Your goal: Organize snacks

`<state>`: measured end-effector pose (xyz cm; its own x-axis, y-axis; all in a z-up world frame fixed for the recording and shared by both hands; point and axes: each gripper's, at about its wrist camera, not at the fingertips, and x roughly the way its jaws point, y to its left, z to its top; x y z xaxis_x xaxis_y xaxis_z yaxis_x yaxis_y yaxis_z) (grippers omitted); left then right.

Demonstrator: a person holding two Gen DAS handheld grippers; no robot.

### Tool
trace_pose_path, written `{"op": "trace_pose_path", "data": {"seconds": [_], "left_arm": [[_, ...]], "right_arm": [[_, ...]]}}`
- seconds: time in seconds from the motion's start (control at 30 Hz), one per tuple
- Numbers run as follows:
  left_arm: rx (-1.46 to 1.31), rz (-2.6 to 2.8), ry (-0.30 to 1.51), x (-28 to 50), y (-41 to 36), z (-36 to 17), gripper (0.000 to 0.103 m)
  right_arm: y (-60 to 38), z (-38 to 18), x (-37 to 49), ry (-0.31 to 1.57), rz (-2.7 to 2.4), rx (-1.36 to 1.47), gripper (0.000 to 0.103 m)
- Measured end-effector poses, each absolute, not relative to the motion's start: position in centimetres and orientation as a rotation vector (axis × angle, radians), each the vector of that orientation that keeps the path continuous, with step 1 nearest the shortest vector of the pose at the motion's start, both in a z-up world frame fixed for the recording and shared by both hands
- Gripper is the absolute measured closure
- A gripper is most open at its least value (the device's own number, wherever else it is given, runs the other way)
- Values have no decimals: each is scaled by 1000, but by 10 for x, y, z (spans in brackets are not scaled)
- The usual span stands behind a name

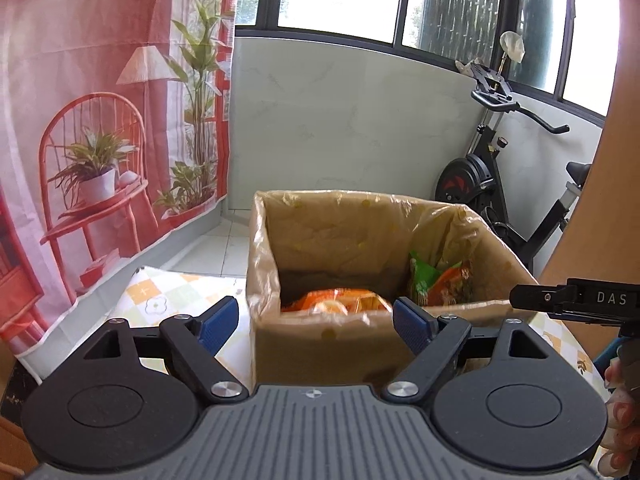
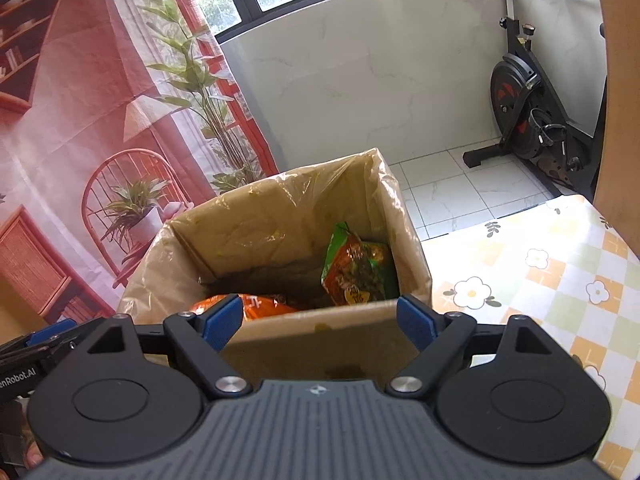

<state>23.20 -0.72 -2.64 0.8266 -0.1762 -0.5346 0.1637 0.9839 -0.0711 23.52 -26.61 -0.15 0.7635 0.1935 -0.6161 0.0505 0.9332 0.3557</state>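
Right wrist view: looking down past spread blue pads into an open brown cardboard box lined with clear crinkled plastic (image 2: 280, 220), standing on a table covered by a yellow-and-green checked floral cloth (image 2: 540, 280). Inside, a flat orange snack packet (image 2: 260, 304) lying low against the near wall, and a green-and-orange snack packet (image 2: 356, 268) propped upright in the far right corner. Right gripper (image 2: 318, 318) empty, jaws wide apart, hovering just before the near wall of the box.

Left wrist view: same box (image 1: 360, 232) dead ahead, same orange packet (image 1: 340, 300) at the bottom, same green one (image 1: 432, 280) leaning in the right corner. Left gripper (image 1: 316, 322) likewise empty and spread, close to the near wall. No loose snack visible on the cloth in either view, so likely near the end of the packing, or between fetches.

Risks, judged from this layout: both tools crowding one opening, so a clash of fingers if reaching in together. Loose plastic liner draped over the rim, easy to snag on a pad (image 2: 222, 320) and drag the whole light box across the smooth cloth, or tip it. Upright green packet poorly supported, liable to slump if nudged. Crinkly foil wrappers, slippery and crushable under a hard pinch.
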Motion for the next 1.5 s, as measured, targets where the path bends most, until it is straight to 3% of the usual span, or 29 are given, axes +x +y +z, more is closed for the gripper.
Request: {"op": "trace_pose_path", "data": {"seconds": [0.33, 0.63, 1.03, 1.5], "left_arm": [[-62, -159, 536, 188, 7, -47, 17], [-132, -157, 549, 168, 27, -79, 17], [-105, -111, 655, 169, 36, -111, 17], [-114, -77, 740, 170, 43, -126, 17]], "right_arm": [[-260, -23, 192, 686, 104, 386, 17], [-243, -43, 157, 649, 159, 241, 17], [-232, -91, 135, 748, 206, 164, 17], [-241, -104, 131, 785, 183, 178, 17]]}}
